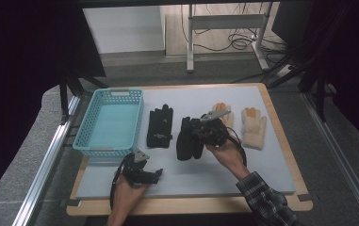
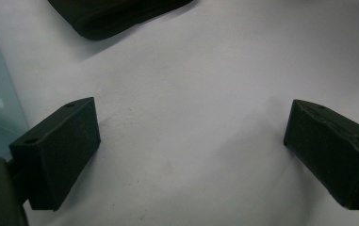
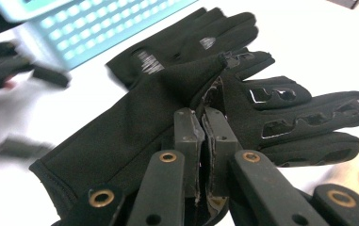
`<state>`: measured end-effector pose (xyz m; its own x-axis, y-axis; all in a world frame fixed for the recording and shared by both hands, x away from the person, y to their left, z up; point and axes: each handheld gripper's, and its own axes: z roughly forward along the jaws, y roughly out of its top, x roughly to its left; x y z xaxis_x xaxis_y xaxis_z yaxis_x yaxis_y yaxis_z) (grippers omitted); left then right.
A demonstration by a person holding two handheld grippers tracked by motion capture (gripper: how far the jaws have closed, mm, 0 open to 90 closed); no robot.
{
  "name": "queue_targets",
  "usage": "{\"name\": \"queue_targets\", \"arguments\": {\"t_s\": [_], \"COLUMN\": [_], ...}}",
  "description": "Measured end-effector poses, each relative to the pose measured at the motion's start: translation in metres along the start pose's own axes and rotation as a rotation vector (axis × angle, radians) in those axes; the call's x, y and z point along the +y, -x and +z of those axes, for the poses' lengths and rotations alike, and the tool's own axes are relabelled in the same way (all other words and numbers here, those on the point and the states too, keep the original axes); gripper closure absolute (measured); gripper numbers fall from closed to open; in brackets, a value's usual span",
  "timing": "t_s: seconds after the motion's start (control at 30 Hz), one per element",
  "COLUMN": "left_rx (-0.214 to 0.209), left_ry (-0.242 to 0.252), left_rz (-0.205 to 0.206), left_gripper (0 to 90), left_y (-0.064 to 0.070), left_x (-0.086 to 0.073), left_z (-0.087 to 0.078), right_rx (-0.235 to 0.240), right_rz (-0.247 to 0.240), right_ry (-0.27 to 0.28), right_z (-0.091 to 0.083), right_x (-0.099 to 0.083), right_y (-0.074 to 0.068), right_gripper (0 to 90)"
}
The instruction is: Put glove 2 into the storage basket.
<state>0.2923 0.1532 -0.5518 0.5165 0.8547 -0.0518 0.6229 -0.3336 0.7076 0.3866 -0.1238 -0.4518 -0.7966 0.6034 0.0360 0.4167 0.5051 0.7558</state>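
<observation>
nearest, the left claw (image 1: 150, 175) hovers wide open over bare surface (image 1: 262, 160), holding nothing. further in, the right claw (image 3: 200, 136) pinches a fold of the black glove (image 3: 134, 122) lying mid-surface beside its twin (image 1: 160, 126). soft, light, limp fabric; it'll droop, so the cuff looks the better grip

Right gripper (image 3: 204, 123) pinching a black glove (image 3: 134, 122)

Jaws closed on a raised fold; second black glove (image 3: 186, 40) and turquoise basket (image 3: 87, 28) lie beyond.
</observation>
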Motion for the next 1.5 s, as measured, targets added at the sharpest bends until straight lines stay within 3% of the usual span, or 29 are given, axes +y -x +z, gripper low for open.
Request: {"name": "queue_targets", "arguments": {"t_s": [0.2,0.43,0.53,0.6,0.8,1.03,1.3,1.5], "left_rx": [0.001,0.001,0.001,0.001,0.001,0.001,0.0,0.0], "left_ry": [-0.001,0.0,0.001,0.001,-0.003,-0.004,-0.004,-0.005], "left_rz": [0.0,-0.003,-0.004,-0.004,0.001,0.0,0.002,0.003], "left_gripper": [4.6,4.7,4.7,4.7,4.7,4.7,4.7,4.7], "left_y": [0.0,0.0,0.0,0.0,0.0,0.0,0.0,0.0], "left_x": [0.0,0.0,0.0,0.0,0.0,0.0,0.0,0.0], "left_z": [0.0,0.0,0.0,0.0,0.0,0.0,0.0,0.0], "right_rx": [0.019,0.053,0.068,0.037,-0.011,0.014,0.026,0.036], "right_rz": [-0.026,-0.007,-0.003,-0.006,0.02,0.05,0.032,0.0], "right_ry": [-0.005,-0.038,-0.044,-0.041,-0.014,0.008,0.004,-0.039], "right_z": [-0.014,-0.003,0.003,0.001,-0.003,0.011,0.05,0.089], "right_x": [-0.026,-0.055,-0.064,-0.064,-0.057,-0.035,0.004,0.025], "right_y": [-0.028,-0.047,-0.05,-0.049,-0.024,-0.005,0.001,0.006], "right_gripper": [84.3,82.7,71.7,62.6,56.8,48.6,42.5,46.7]}}
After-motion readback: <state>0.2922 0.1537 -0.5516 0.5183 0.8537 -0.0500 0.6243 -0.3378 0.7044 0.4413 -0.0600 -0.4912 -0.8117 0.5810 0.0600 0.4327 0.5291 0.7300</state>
